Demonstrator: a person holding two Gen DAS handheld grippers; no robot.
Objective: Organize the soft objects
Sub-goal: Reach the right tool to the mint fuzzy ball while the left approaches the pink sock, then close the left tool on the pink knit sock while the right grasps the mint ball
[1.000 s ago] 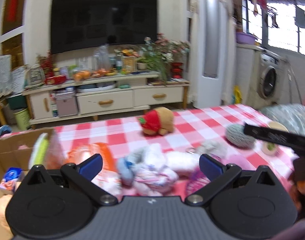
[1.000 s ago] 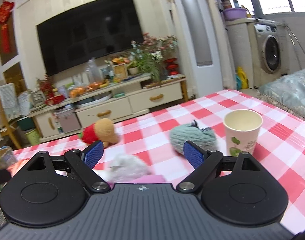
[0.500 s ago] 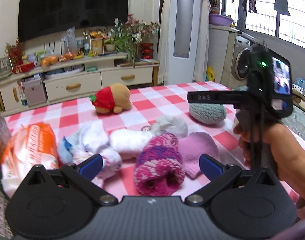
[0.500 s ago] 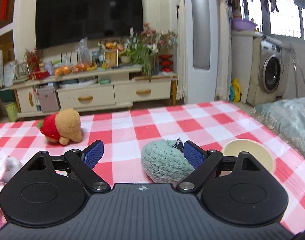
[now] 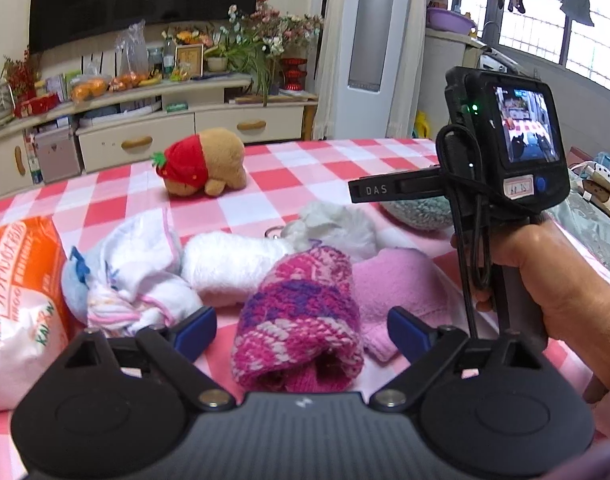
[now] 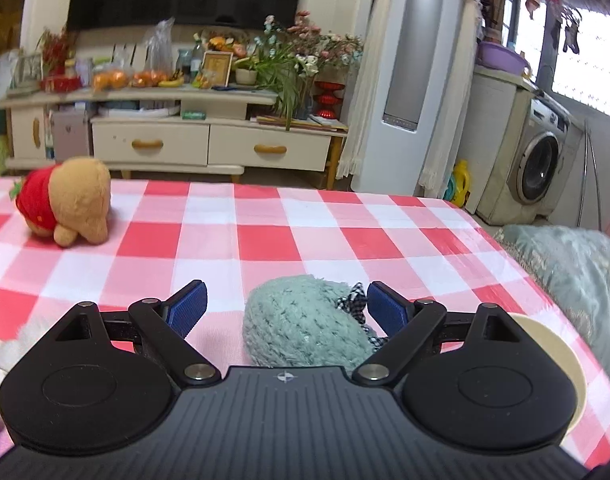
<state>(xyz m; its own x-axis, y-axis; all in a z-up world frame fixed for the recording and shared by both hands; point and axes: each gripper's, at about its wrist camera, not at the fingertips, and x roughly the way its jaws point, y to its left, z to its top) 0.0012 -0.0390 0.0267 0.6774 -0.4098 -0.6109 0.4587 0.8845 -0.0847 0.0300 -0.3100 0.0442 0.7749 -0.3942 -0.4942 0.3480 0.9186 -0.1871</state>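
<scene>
Soft things lie on a red-and-white checked table. My left gripper is open, its jaws either side of a pink-and-purple knitted hat. Beside the hat lie a pink cloth, a white fluffy roll, a white plush and a bundle of white baby clothes. My right gripper is open around a teal fluffy hat with a checked bow; it also shows in the left wrist view. A brown plush bear in a red strawberry hood lies farther back, also in the right wrist view.
An orange-and-white plastic bag lies at the table's left. A paper cup stands at the right, behind the right gripper. A grey-green quilt lies off the table's right edge. A TV cabinet stands beyond the table.
Both grippers have moved forward and lower over the table. The left one now straddles the knitted hat; the right one now straddles the teal hat. Both stay open.
</scene>
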